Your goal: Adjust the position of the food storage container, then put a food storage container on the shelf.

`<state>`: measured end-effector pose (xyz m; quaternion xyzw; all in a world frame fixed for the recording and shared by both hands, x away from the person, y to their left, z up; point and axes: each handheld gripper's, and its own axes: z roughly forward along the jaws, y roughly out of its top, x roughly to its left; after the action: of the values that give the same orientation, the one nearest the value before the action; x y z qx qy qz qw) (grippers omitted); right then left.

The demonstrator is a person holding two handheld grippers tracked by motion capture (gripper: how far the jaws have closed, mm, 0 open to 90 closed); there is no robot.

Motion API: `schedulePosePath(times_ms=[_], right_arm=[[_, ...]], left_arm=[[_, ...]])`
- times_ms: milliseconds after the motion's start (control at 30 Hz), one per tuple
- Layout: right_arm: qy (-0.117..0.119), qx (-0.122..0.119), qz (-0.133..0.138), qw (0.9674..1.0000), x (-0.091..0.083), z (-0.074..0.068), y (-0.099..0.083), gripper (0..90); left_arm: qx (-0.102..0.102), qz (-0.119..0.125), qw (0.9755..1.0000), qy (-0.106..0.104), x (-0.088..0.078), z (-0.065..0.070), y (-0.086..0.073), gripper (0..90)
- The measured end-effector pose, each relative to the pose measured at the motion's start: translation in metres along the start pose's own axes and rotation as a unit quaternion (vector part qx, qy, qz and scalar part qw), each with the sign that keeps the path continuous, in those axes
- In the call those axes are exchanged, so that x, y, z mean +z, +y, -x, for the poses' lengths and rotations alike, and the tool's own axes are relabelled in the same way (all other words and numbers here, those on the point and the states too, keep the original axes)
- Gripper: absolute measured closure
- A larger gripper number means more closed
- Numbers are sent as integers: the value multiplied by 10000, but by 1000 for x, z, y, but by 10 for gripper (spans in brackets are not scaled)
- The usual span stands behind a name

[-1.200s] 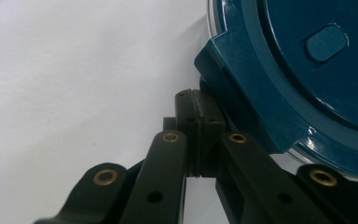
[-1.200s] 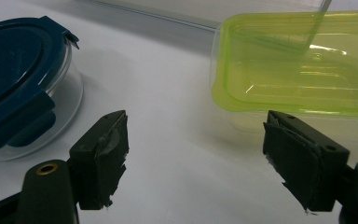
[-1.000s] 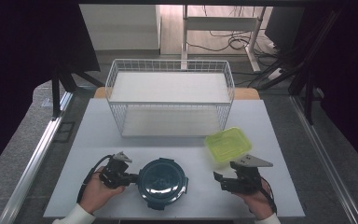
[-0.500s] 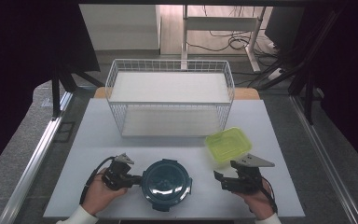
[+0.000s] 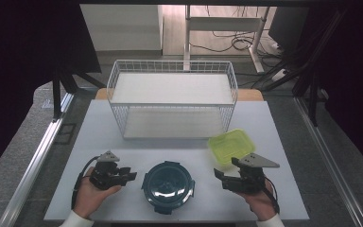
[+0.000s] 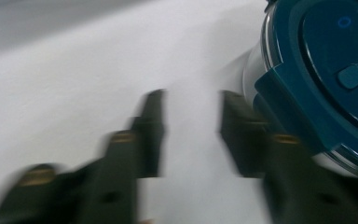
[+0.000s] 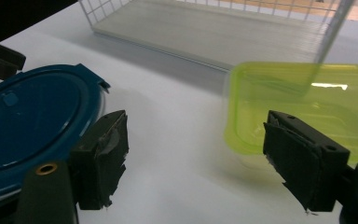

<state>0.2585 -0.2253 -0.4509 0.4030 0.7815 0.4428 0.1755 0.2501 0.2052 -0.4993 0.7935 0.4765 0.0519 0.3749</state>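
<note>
A round container with a dark blue latched lid (image 5: 168,185) sits on the white table near the front edge. My left gripper (image 5: 128,176) lies just left of it, a small gap away; its jaws have just been opening and stand open with nothing between them. In the left gripper view the blurred left gripper (image 6: 191,133) hovers over bare table with the blue lid (image 6: 326,70) at the right. My right gripper (image 5: 220,177) rests to the right of the container, open and empty. The right gripper (image 7: 196,158) has the blue lid (image 7: 32,121) at its left and a lime-green tub (image 7: 307,102) at its right.
A white wire basket (image 5: 172,101) with a shelf stands across the back of the table (image 5: 99,127). The lime-green tub (image 5: 231,145) sits by the basket's front right corner, just beyond my right gripper. Metal rails run along both table sides.
The left gripper has drawn back leftward from the blue container's edge and its jaws have parted. The right gripper and the containers have stayed put.
</note>
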Motion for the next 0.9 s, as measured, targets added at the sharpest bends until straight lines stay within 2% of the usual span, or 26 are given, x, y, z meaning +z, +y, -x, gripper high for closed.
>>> schedulePosePath(times_ms=[33,67,100,133,167,200,233,333,433,500,600,700,800,900], right_arm=[[3,-32,-16,10000,1,-2,1,221],[65,-80,-34,9999,3,-6,3,220],[65,-80,-34,9999,3,-6,3,220],[177,-99,-75,9998,4,-10,2,220],[177,-99,-75,9998,4,-10,2,220],[274,-131,-123,9995,6,-14,1,218],[297,-154,-148,9993,6,-16,0,217],[318,-133,-185,9992,5,-19,-1,215],[373,-92,-189,9991,3,-21,-1,212],[493,6,-234,9985,3,-25,0,208],[572,46,-347,9977,6,-31,-1,198],[673,156,-427,9967,10,-36,-1,184],[739,314,-462,9957,13,-42,0,172],[834,502,-516,9939,15,-48,-2,158]], left_arm=[[-76,-35,10000,-4,-2,0,-1,447],[-253,24,9997,20,-5,-1,-3,322],[-253,24,9997,20,-5,-1,-3,291],[-418,92,9991,20,-9,-1,-3,263],[-418,92,9991,20,-9,-1,-3,235],[-521,156,9985,-40,-12,-1,-3,217],[-521,156,9985,-40,-12,-1,-3,206],[-696,284,9968,-279,-15,0,-1,173],[-715,344,9964,-313,-16,1,1,154],[-712,382,9961,-358,-16,2,2,138],[-797,458,9939,-613,-16,1,4,103],[-836,462,9932,-668,-15,0,4,81],[-966,502,9901,-885,-15,2,5,78],[-949,482,9893,-995,-12,6,6,75]])
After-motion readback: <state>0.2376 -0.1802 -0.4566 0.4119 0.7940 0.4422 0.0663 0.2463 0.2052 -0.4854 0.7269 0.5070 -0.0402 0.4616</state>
